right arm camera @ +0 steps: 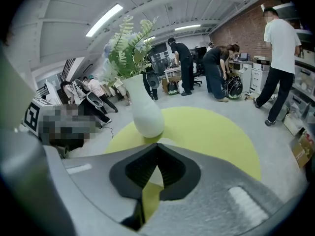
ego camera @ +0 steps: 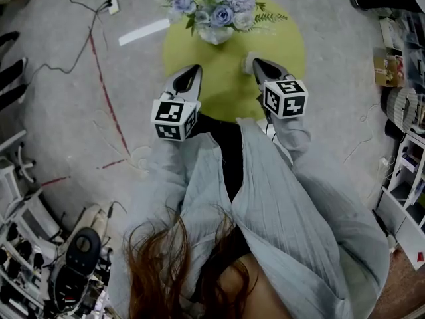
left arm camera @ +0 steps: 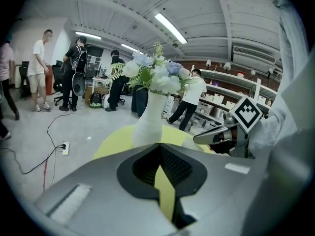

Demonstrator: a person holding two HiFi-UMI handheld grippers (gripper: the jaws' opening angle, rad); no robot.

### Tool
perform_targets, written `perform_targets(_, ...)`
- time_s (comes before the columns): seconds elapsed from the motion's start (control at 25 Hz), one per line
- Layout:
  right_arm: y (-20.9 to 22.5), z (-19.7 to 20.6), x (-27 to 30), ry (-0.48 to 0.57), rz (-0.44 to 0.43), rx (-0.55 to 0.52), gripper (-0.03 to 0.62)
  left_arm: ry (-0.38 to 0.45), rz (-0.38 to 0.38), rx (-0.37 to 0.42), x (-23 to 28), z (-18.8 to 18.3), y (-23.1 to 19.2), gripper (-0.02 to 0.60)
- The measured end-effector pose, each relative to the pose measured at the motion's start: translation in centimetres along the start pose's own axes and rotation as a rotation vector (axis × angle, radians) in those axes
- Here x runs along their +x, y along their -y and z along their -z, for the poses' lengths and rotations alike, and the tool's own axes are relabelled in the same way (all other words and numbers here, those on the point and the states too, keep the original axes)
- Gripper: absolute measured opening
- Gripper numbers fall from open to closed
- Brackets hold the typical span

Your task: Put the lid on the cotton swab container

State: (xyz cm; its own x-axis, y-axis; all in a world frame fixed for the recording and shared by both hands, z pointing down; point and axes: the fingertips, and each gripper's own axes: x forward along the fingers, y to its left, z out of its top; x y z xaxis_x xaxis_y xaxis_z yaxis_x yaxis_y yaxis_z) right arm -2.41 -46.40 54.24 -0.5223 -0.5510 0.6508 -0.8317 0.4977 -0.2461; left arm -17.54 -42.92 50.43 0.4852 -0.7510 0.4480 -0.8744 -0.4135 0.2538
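A small pale round container [ego camera: 248, 63] stands on the round yellow-green table [ego camera: 229, 92], right at the tip of my right gripper [ego camera: 256, 62]. In the right gripper view the same pale container [right arm camera: 166, 142] peeks out just past the shut jaw tips; I cannot tell whether they touch it. My left gripper [ego camera: 193, 69] hovers over the table's left half, shut on nothing, and yellow table shows through the slot behind its tips [left arm camera: 158, 144]. From there a pale lump [left arm camera: 193, 142] lies beside the right gripper [left arm camera: 199, 138]. No separate lid is visible.
A white vase of blue and white flowers [ego camera: 217, 13] stands at the table's far edge, just beyond both grippers. Cables and a power strip [ego camera: 111, 5] lie on the grey floor to the left. Shelving [ego camera: 405, 178] stands on the right, and people stand in the background [left arm camera: 76, 73].
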Motion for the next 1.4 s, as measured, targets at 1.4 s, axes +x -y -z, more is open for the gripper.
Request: perform_targets(1.4,-0.6,0.5,1.2,-0.117,0.007,-0.082,0.002,-0.007,-0.022,-0.018,0.4,0.0,-0.7,0.02)
